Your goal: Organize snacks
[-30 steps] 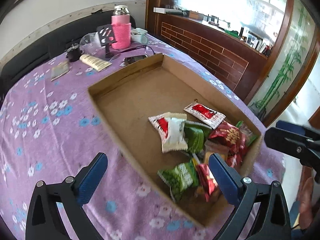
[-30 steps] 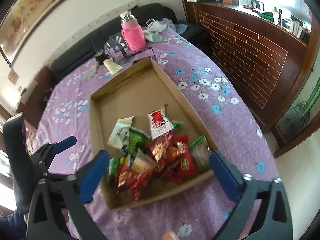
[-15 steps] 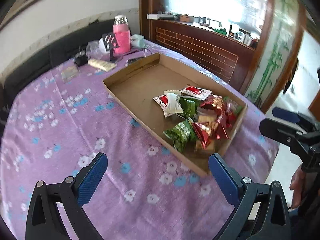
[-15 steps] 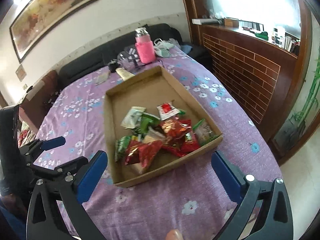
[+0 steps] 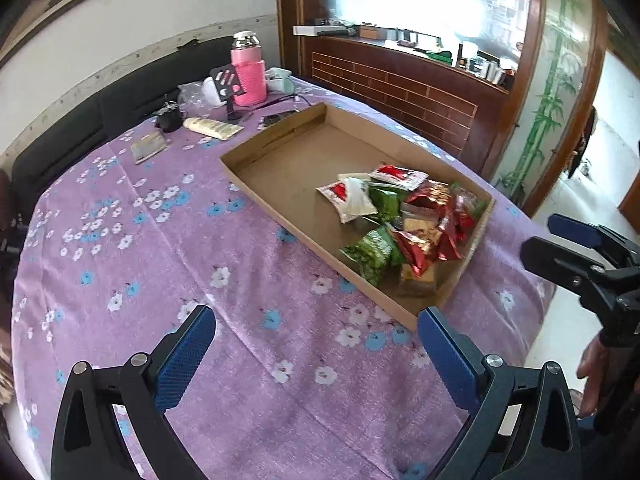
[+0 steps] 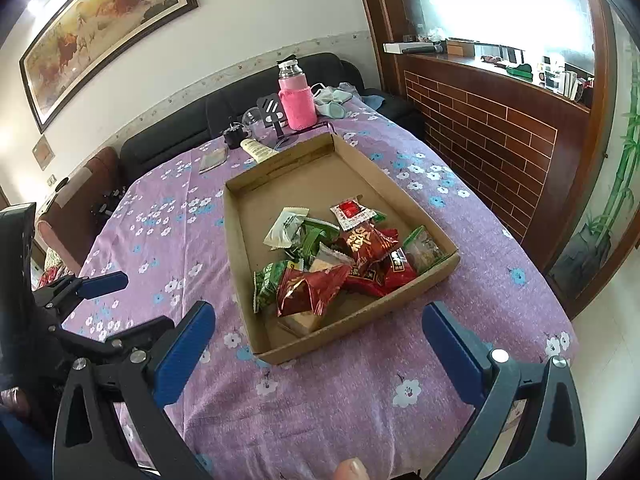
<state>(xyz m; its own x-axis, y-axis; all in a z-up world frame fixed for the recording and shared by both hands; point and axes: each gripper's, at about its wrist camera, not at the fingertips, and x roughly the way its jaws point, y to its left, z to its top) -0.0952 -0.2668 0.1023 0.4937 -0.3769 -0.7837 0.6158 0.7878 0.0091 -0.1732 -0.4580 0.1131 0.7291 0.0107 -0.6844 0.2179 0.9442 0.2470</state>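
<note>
Currently the snack packets (image 6: 332, 260) sit heaped at the near end of the cardboard tray (image 6: 240, 232) on the purple flowered tablecloth (image 5: 160, 260), far end bare, probably room for sorting. Left gripper (image 5: 316, 344) and right gripper (image 6: 318, 340) hover short of the tray, jaws wide, empty. Packet print unreadable.

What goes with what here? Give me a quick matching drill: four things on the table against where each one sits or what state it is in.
Things:
1. snack packets
2. pink bottle
3. cream tube
4. right tool

Places or states:
A. open, holding nothing
B. piled at the near end of the cardboard box
C. lying flat on the purple cloth, just past the box's far end
D. standing upright at the far edge of the table

Pairs: 1-B, 2-D, 3-C, 4-A
</note>
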